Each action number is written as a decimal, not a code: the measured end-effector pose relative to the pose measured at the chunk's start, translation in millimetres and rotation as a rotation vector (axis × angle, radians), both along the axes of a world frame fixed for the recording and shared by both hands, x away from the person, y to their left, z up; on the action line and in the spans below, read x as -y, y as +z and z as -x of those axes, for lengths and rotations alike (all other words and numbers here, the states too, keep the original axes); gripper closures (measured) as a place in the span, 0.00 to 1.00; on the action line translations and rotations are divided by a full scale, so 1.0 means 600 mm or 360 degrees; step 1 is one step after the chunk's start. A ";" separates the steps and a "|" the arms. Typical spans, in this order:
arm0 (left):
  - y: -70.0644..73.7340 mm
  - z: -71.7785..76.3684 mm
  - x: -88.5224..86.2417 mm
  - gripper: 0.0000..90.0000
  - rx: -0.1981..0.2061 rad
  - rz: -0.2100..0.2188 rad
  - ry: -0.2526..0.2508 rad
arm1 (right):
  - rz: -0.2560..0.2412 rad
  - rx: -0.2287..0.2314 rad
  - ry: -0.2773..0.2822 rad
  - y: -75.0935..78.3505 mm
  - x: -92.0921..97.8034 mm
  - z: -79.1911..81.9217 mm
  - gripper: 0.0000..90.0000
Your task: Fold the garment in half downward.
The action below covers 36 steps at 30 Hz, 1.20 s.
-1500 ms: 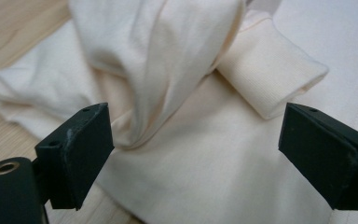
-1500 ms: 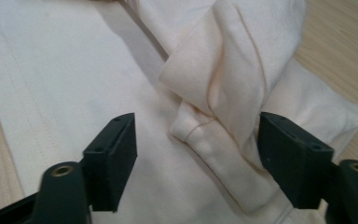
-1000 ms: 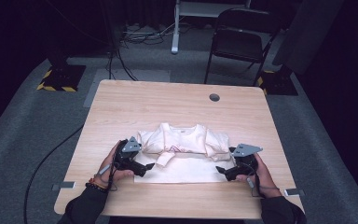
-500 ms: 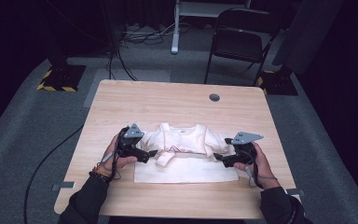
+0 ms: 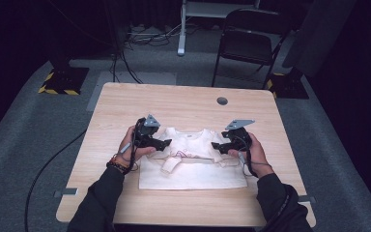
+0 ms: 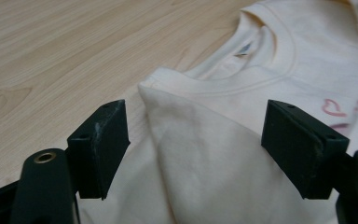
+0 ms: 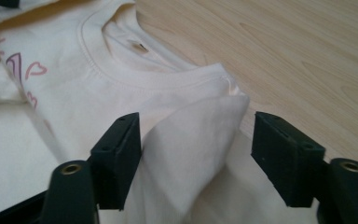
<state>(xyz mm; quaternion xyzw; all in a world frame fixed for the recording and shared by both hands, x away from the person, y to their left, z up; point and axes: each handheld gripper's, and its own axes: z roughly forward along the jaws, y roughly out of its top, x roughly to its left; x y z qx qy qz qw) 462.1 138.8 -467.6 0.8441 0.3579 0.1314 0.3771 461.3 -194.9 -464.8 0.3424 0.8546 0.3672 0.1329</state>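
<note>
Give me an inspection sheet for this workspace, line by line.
Surface: light wooden table, round cable hole at the far side.
Job's things: cream T-shirt lying flat, sleeves folded inward, pink hearts print.
Clutter: nothing seen.
Grippers: left tool open, jaws either side of a shoulder fold; right tool open, likewise.
Cables: black cable across the floor at left; a tangle behind the table.
Surroundings: grey carpet, black folding chair, dark backdrop.

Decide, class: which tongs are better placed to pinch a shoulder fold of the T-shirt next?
Right, narrowly: the right tongs stand open around a raised fold of the T-shirt. The left tongs are open too, over flatter cloth.
</note>
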 end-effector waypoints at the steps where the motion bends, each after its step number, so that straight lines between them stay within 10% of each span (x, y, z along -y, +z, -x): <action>1: -0.003 -0.004 0.003 0.26 -0.0022 -0.0006 0.0006 | 0.0012 -0.0009 -0.0011 -0.001 -0.003 -0.003 0.38; 6: -0.024 -0.021 0.019 0.30 -0.0142 -0.0081 0.0052 | 0.0035 -0.0120 -0.0105 -0.013 -0.016 -0.020 0.34; 12: -0.035 -0.023 0.022 0.60 -0.0165 -0.0060 0.0015 | 0.0034 -0.0231 -0.0099 -0.032 -0.024 -0.027 0.52; 18: -0.025 -0.009 0.024 0.90 -0.0045 -0.0033 0.0028 | -0.0017 -0.0031 -0.0074 -0.021 -0.020 -0.009 0.91; 27: 0.017 0.036 0.001 0.91 0.0096 0.0108 -0.0084 | -0.0219 0.0150 0.0037 0.013 -0.006 0.032 0.92; 36: 0.040 0.099 -0.023 0.91 0.0189 0.0156 -0.0204 | -0.0253 0.0319 0.0210 0.036 0.007 0.098 0.90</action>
